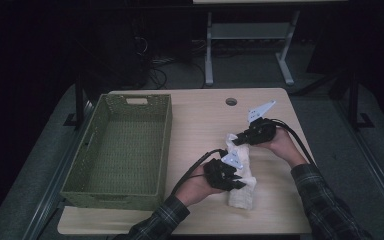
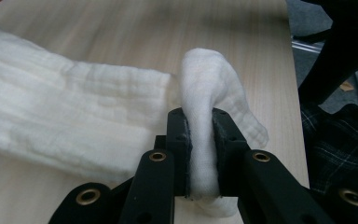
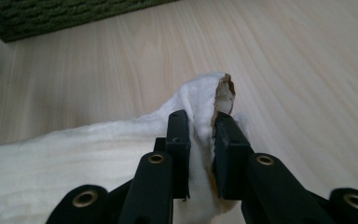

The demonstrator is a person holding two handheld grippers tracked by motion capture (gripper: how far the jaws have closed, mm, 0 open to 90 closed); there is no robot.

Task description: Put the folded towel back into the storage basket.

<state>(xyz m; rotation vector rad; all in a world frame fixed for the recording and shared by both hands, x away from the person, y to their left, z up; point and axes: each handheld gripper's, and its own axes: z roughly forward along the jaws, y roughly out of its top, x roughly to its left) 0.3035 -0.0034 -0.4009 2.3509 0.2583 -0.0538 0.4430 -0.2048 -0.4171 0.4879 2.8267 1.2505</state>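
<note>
A white folded towel [image 1: 241, 172] lies lengthwise on the light wooden table [image 1: 200, 115], right of the basket. My left gripper [image 1: 233, 181] is shut on the towel's near end, and a bunch of white cloth [image 2: 204, 116] stands pinched between its black jaws. My right gripper [image 1: 236, 139] is shut on the far end, where the cloth [image 3: 200, 121] rises between the jaws with a brown tag or edge [image 3: 223, 93] showing at the top. The stretch of towel between the two grips rests on the table.
An empty green woven basket [image 1: 122, 150] sits on the left half of the table, its corner [image 3: 51, 16] in the right gripper view. A cable hole [image 1: 231, 101] lies at the table's back. Plaid sleeves [image 1: 325, 200] come in from below. Dark floor surrounds the table.
</note>
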